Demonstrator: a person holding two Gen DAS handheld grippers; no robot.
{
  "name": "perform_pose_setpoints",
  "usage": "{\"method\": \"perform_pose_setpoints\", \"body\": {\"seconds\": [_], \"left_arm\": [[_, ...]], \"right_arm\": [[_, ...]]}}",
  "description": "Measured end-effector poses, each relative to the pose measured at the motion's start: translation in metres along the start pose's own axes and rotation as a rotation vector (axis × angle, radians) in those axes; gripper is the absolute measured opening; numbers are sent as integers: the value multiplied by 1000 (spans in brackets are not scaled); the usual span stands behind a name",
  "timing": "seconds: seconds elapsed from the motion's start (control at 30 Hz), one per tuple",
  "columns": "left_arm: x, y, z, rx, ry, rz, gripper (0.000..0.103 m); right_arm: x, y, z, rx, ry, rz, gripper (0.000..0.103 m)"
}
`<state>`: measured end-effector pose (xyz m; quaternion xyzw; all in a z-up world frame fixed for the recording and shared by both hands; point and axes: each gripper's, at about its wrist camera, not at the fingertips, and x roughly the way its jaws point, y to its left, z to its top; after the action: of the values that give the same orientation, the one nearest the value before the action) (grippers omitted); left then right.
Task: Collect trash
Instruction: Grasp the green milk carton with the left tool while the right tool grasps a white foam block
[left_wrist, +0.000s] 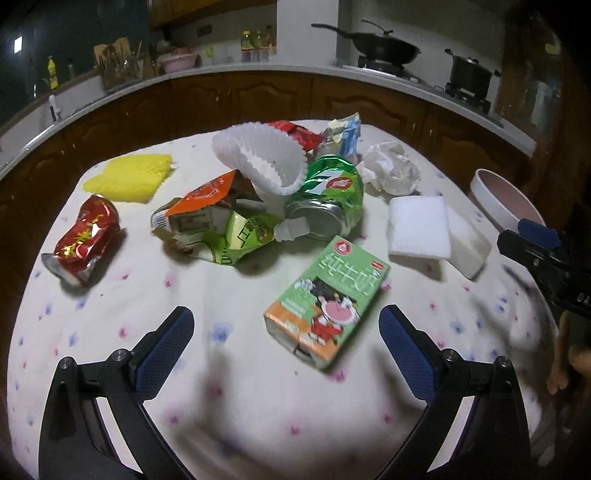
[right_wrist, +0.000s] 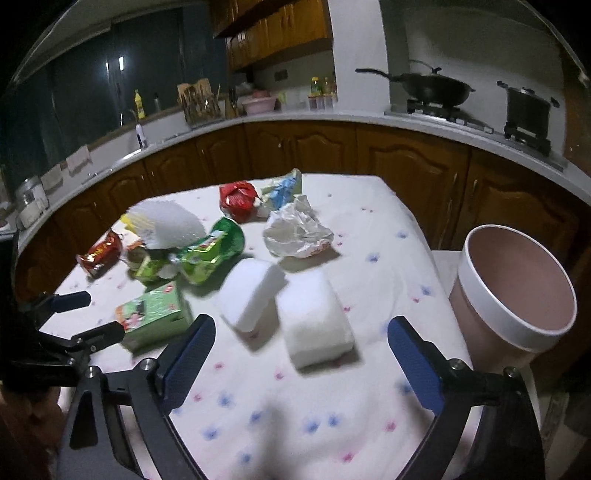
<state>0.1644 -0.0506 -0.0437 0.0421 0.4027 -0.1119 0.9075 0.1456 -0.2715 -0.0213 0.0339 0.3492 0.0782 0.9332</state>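
Closest to the lens in the left wrist view is the left gripper (left_wrist: 286, 347), jaws spread wide with nothing in them, hovering over the flowery tablecloth (left_wrist: 258, 424). Just past its fingertips, sitting between the 2 blue pads but not touched, lies the green milk carton (left_wrist: 327, 301) flat on its side. Same deal on the other side: the right gripper (right_wrist: 301, 350) is gaping open and empty, and a white foam block (right_wrist: 317, 325) lies between its fingers, apart from both pads, with a 2nd foam block (right_wrist: 251, 291) just beside it to the left. The only real container is the pink bin (right_wrist: 517, 291) with a white rim, standing at the right edge of the table, and its inside looks bare as far as I can see. The rest of the trash is piled further back: a crushed green can (left_wrist: 327, 199), a white foam fruit net (left_wrist: 262, 158), a crumpled orange and green pouch (left_wrist: 218, 225), a crushed red can (left_wrist: 83, 240), a yellow foam net (left_wrist: 131, 177), and a wad of clear plastic wrap (right_wrist: 295, 232).
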Motion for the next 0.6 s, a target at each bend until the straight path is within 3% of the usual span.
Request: {"method": "perform_pose_setpoints", "body": {"seconds": [0.2, 0.3, 0.33, 0.37, 0.4, 0.6], "left_arm": [[15, -7, 7, 39, 26, -8, 98], [21, -9, 7, 44, 43, -39, 90], [22, -10, 7, 46, 47, -52, 85], [23, -12, 8, 51, 50, -64, 73], [24, -14, 8, 58, 54, -73, 67], [18, -21, 5, 80, 44, -86, 61]], "right_arm": [[30, -13, 4, 23, 82, 48, 90], [42, -13, 2, 17, 118, 50, 79], [45, -14, 1, 20, 127, 55, 71], [48, -15, 1, 24, 136, 60, 66], [51, -16, 0, 28, 148, 64, 54], [39, -22, -3, 60, 118, 76, 50]]}}
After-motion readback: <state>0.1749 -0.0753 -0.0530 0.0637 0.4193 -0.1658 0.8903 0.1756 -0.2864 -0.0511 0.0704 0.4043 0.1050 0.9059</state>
